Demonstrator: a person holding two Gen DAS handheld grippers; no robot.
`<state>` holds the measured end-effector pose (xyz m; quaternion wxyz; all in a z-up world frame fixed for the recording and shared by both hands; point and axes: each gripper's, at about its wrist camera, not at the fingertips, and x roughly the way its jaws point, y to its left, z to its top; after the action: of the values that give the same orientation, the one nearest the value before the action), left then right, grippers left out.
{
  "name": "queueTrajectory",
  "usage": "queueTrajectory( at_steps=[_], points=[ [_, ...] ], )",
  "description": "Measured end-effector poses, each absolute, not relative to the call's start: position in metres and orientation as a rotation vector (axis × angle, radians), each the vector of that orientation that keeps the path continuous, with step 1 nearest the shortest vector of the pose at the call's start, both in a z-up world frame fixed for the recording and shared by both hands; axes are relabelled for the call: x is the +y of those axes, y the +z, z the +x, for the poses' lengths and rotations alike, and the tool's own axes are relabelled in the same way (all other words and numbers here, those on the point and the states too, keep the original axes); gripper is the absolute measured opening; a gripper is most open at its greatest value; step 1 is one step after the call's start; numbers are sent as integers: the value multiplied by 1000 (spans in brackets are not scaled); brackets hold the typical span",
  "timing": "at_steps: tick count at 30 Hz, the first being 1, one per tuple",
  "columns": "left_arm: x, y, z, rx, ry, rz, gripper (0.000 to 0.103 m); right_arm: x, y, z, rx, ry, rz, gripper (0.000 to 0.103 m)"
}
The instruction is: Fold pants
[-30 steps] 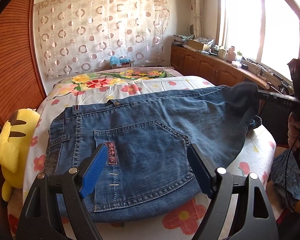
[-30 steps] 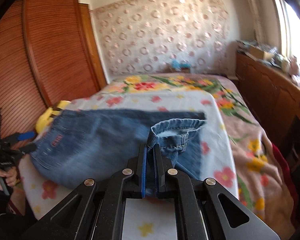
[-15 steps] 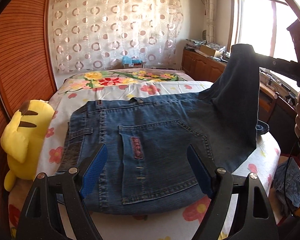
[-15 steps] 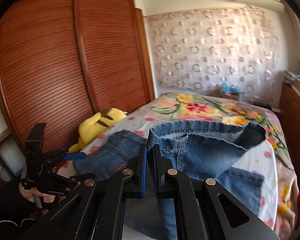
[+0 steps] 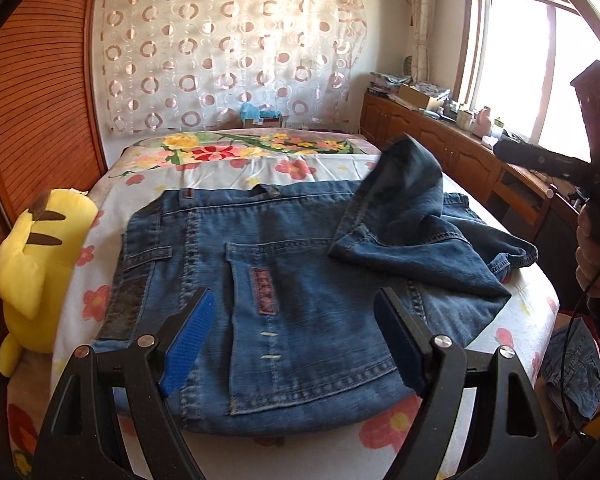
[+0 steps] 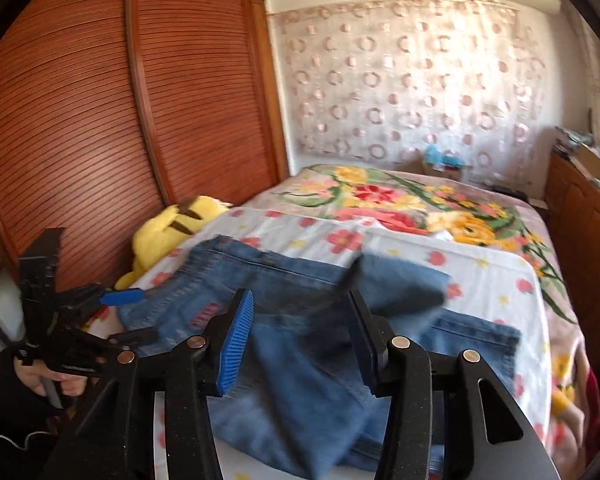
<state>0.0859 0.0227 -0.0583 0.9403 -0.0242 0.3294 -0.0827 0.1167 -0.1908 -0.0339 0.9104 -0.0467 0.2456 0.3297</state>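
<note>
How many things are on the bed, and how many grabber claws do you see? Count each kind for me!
Jeans: 1
Yellow plush toys, squeezed at the bed's edge by the wardrobe: 1
Grabber claws: 2, the left gripper and the right gripper, both open and holding nothing
Total: 4

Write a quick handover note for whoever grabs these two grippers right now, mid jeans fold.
Left hand-held gripper: open, hovering over the waist end, holding nothing.
Right hand-held gripper: jaws have just been opening; nothing pinched between them.
Jeans: lying on the flowered bed sheet, back pocket up; leg end thrown back over the seat in a loose, bunched heap.
Done: a first rough fold.
Left: flatten and square that flap, then probably fold again.
</note>
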Motion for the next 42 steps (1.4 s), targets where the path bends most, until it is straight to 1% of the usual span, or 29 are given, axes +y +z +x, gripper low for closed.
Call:
queueTrajectory(
  at_steps=[7,11,12,14,16,18,20,22,29,30,31,32,33,34,37,38,40,42],
  points=[
    [6,-64,120,712,-221,-55,81,-184,-56,139,549,567,-111,54],
    [-1,-64,142,732,-245,-49,71,-172,-58,160,567,541,-145,57],
    [-2,-64,147,738,-251,-50,70,-166,-57,168,569,536,-154,59],
    [-6,-66,157,752,-269,-52,59,-159,-54,180,570,539,-159,62],
    [-8,-68,164,765,-276,-55,53,-150,-51,191,574,540,-171,64],
    [-12,-70,171,781,-292,-58,47,-140,-52,209,589,541,-181,64],
    [-16,-73,177,797,-305,-60,39,-134,-53,226,617,553,-181,64],
    [-22,-76,181,809,-314,-51,36,-130,-54,242,636,552,-181,64],
    [-35,-92,197,882,-311,-25,35,-132,-67,271,774,637,-111,64],
    [-36,-94,198,886,-310,-24,35,-132,-67,271,778,640,-116,59],
    [-37,-95,198,887,-311,-23,35,-132,-67,270,779,646,-123,45],
    [-38,-96,197,887,-312,-22,34,-131,-67,269,778,650,-130,36],
    [-39,-97,196,884,-310,-19,32,-131,-65,266,768,648,-135,22],
    [-40,-97,195,880,-310,-17,24,-134,-63,266,759,651,-132,13],
    [-42,-97,191,882,-303,-18,16,-139,-56,256,722,662,-116,8],
    [-43,-96,188,876,-302,-12,13,-142,-54,253,705,666,-115,7],
    [-45,-91,181,855,-306,-6,10,-142,-51,242,660,667,-124,6],
    [-45,-79,168,810,-306,0,9,-136,-40,228,612,678,-135,6]
  ],
)
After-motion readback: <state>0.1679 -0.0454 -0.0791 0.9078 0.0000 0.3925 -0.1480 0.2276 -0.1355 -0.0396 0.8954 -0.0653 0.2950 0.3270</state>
